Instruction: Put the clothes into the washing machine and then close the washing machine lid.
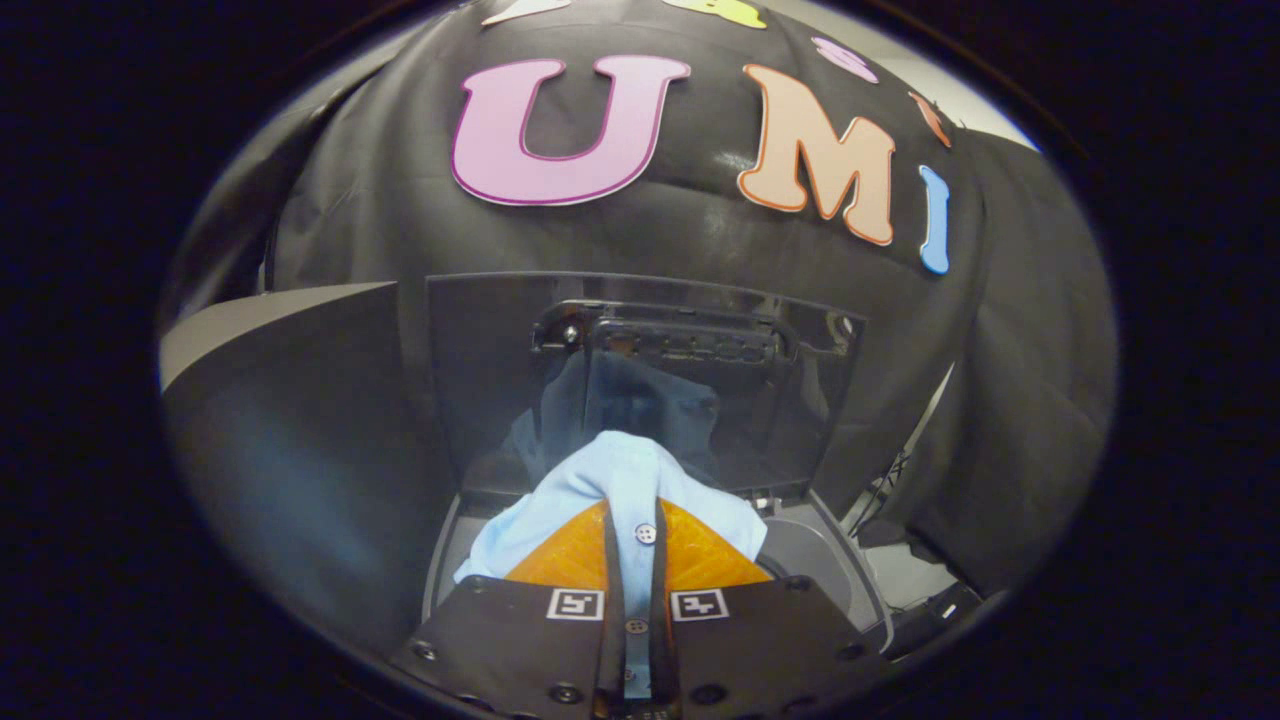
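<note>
My gripper [634, 520] is shut on a light blue buttoned shirt [620, 480]; a strip of its button placket is pinched between the two orange fingers [570, 555]. The cloth bunches over the fingertips and hangs to either side. Just beyond and below stands the grey top-loading washing machine [820, 560], its dark glossy lid [640, 380] raised upright behind the opening. The lid mirrors the shirt and the gripper. The drum opening is mostly hidden under the shirt and the fingers.
A grey panel or box side [290, 440] stands close on the left of the machine. Black cloth drapes behind and to the right, with cables and a stand leg [900, 470] near the floor at the right.
</note>
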### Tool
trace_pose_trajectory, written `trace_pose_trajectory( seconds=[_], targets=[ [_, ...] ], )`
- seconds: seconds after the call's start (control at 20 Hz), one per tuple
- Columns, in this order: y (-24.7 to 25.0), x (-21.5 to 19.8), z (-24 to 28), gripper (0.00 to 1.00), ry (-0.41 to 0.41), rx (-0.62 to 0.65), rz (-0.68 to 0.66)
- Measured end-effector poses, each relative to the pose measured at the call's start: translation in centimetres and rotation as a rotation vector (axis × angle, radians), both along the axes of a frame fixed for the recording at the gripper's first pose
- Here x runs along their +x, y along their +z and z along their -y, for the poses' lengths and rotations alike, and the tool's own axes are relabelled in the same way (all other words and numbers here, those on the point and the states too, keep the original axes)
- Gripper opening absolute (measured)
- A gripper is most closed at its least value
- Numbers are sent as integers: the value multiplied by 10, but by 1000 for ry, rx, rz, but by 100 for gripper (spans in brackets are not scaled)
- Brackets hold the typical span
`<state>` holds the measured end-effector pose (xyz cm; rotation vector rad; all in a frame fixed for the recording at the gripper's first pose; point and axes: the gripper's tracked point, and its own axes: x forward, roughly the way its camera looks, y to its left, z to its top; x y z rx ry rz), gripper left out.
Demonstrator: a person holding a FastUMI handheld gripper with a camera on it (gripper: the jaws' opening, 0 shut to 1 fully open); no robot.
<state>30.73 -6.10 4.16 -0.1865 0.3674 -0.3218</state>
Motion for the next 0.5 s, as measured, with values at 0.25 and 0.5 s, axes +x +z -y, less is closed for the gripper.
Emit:
trace_pose_trajectory(
  seconds=[0.25, 0.5],
  targets=[
    [-9, 0, 2, 16, -21, 22, -10],
    [-14, 1, 3, 20, -35, 37, -35]
  ],
)
